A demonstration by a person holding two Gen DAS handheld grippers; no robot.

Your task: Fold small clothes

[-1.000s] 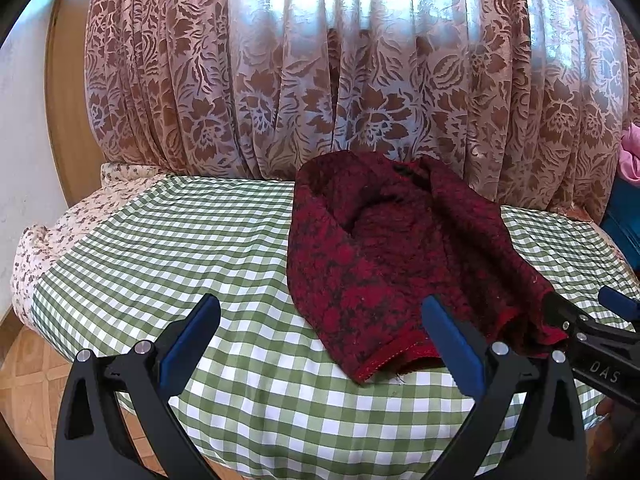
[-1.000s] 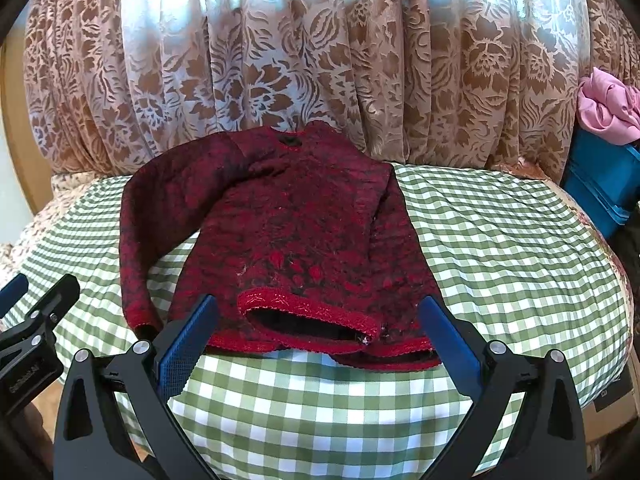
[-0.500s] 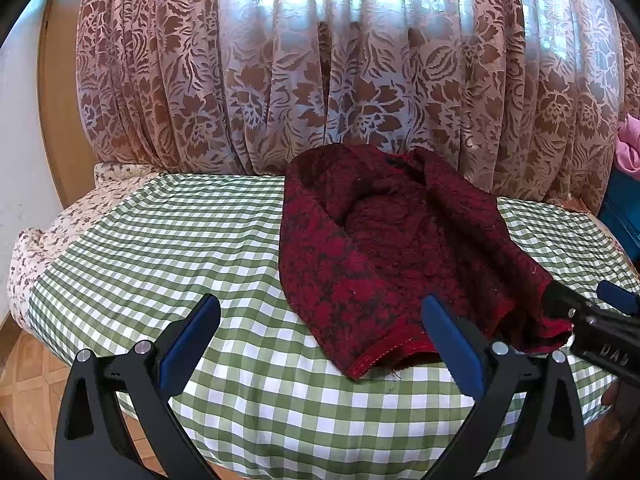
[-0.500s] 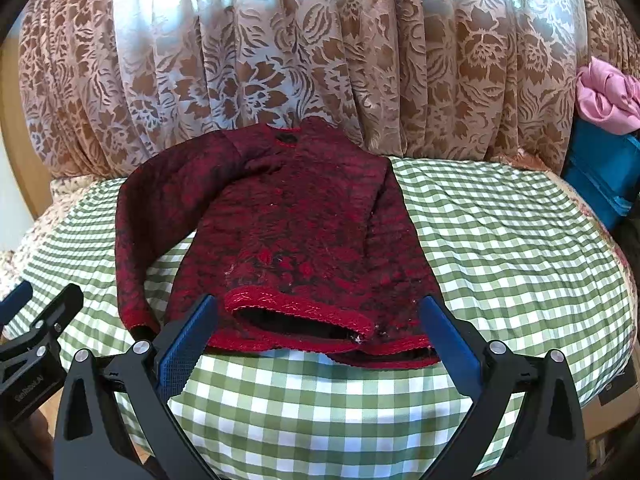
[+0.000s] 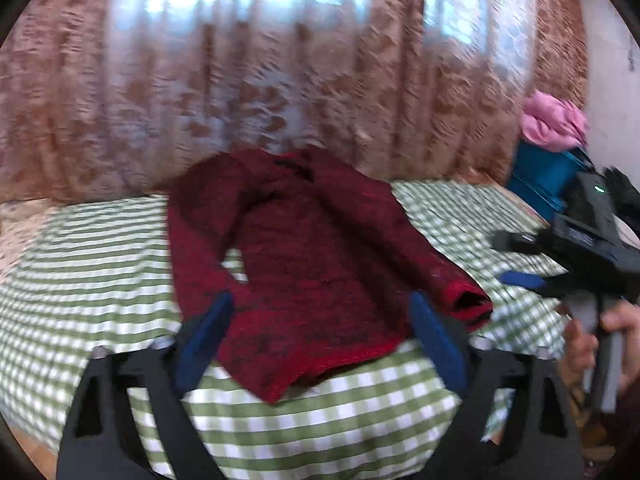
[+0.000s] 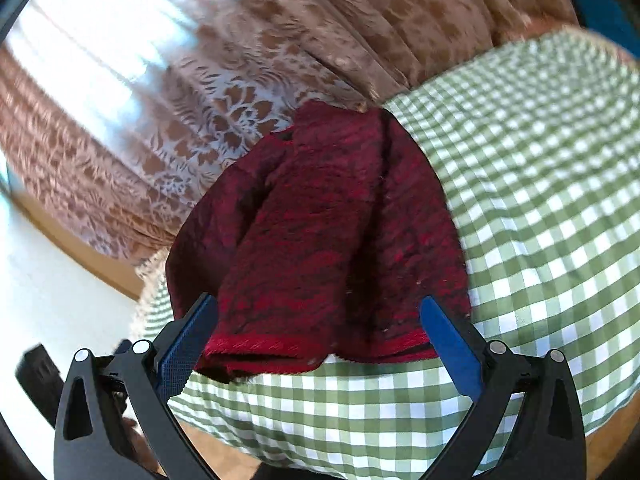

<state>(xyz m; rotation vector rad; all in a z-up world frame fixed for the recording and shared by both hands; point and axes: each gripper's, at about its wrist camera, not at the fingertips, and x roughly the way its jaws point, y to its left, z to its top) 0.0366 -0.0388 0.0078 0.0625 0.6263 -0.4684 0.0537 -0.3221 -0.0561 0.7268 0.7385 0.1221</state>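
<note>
A small dark red knitted sweater [image 5: 316,264] lies spread on the green checked tablecloth [image 5: 92,264], collar toward the curtain, hem toward me. My left gripper [image 5: 320,340] is open and empty, its blue pads either side of the hem. The right gripper's body [image 5: 576,256] shows at that view's right, held in a hand. In the right wrist view the sweater [image 6: 320,240] fills the middle, and my right gripper [image 6: 316,344] is open and empty just in front of its hem. Both views are blurred by motion.
A patterned brown curtain [image 5: 280,80] hangs behind the table. A blue box [image 5: 548,176] with pink cloth [image 5: 556,120] on it stands at the right. The table's front edge [image 6: 360,440] drops to a wooden floor. A white wall [image 6: 60,300] is at left.
Both grippers have swung: the left view turned right so the sweater is centred, and the right view tilted and rolled to the left. Both stay open.
</note>
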